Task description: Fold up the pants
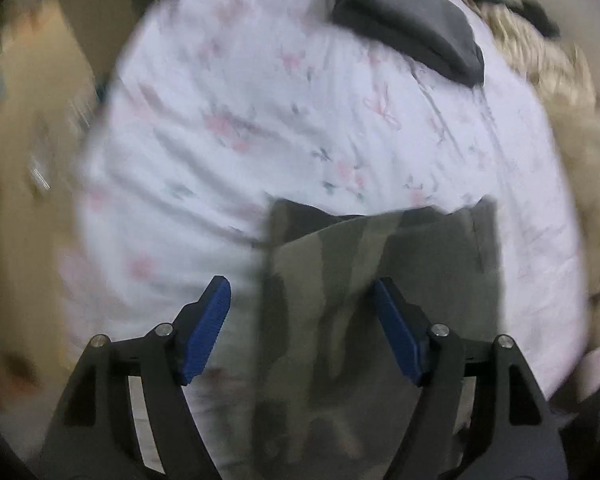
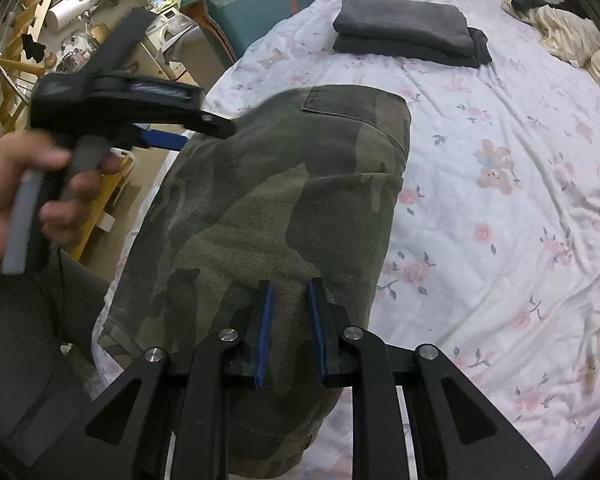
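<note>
Camouflage pants lie folded on your floral bed; right gripper pinches them, left gripper released

The camouflage pants are seen to be of heavy woven cloth with a visible diagonal twill, matt and slightly faded. The floral bedsheet is noted as thin, soft cloth, matt and wrinkled. The folded grey garments are of a thicker, matt fabric. The right gripper is built of matt black plastic, with polished metal pins at the joints; its blue pads appear ribbed and rubbery. Matching ribbed blue pads are observed on the left gripper.
</note>
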`<move>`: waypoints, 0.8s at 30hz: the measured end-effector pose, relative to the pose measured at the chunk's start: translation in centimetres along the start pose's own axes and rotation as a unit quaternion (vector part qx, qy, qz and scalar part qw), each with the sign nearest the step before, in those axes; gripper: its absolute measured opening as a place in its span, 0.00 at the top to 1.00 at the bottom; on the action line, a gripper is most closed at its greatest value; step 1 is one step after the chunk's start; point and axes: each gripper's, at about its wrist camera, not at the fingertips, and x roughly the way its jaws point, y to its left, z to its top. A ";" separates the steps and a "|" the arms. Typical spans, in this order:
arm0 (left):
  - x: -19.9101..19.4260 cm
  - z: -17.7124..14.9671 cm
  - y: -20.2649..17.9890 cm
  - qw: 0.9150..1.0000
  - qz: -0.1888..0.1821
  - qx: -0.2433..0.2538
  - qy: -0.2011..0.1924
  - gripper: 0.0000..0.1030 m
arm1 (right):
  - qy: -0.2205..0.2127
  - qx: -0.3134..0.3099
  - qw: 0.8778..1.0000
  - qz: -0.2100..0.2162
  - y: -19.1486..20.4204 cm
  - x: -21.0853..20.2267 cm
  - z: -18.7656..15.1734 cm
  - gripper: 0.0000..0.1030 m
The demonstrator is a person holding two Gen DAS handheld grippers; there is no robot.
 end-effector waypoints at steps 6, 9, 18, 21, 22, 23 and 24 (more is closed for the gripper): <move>-1.7 0.9 0.2 0.993 -0.112 -0.029 -0.019 0.91 | 0.000 0.010 1.000 0.003 -0.6 0.0 0.0 0.80; -5.3 0.4 -1.7 0.983 -0.149 0.019 -0.108 0.91 | 0.003 0.015 1.000 0.013 -0.9 0.1 0.4 0.78; -1.6 -0.2 -0.6 0.983 0.155 -0.003 -0.096 0.78 | 0.010 -0.009 1.000 0.009 -0.3 0.5 0.4 0.78; -2.6 -0.3 -2.0 0.988 0.101 0.025 -0.111 0.77 | 0.011 -0.008 1.000 0.009 -0.3 0.6 0.5 0.78; -3.0 -0.5 -2.5 0.989 0.082 0.038 -0.120 0.77 | 0.012 -0.007 1.000 0.010 -0.3 0.7 0.6 0.78; -3.5 -0.6 -3.5 0.989 0.052 0.051 -0.132 0.75 | 0.012 -0.007 1.000 0.009 -0.3 0.7 0.6 0.78; -3.6 -0.8 -4.0 0.989 0.027 0.060 -0.135 0.74 | 0.011 -0.009 1.000 0.008 -0.3 0.7 0.5 0.78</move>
